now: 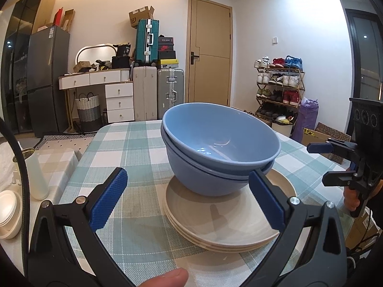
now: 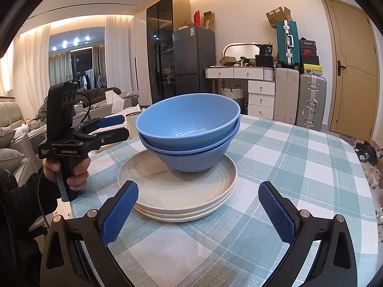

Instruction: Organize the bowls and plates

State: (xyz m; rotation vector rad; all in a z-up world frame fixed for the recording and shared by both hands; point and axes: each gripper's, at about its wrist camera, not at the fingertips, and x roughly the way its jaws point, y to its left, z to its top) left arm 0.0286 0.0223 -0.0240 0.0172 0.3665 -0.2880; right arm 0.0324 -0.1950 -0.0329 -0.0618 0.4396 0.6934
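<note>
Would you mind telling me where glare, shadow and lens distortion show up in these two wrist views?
Left wrist view: small ceiling-light glints inside the top bowl; a soft shadow falls on the plates; the fridge leans with the fisheye bend. Right wrist view: similar glints in the bowl; the windows are blown out; the door bows; dark vignette at the corners.

Nested bowls (image 2: 189,129) sit on stacked plates (image 2: 177,191).
</note>
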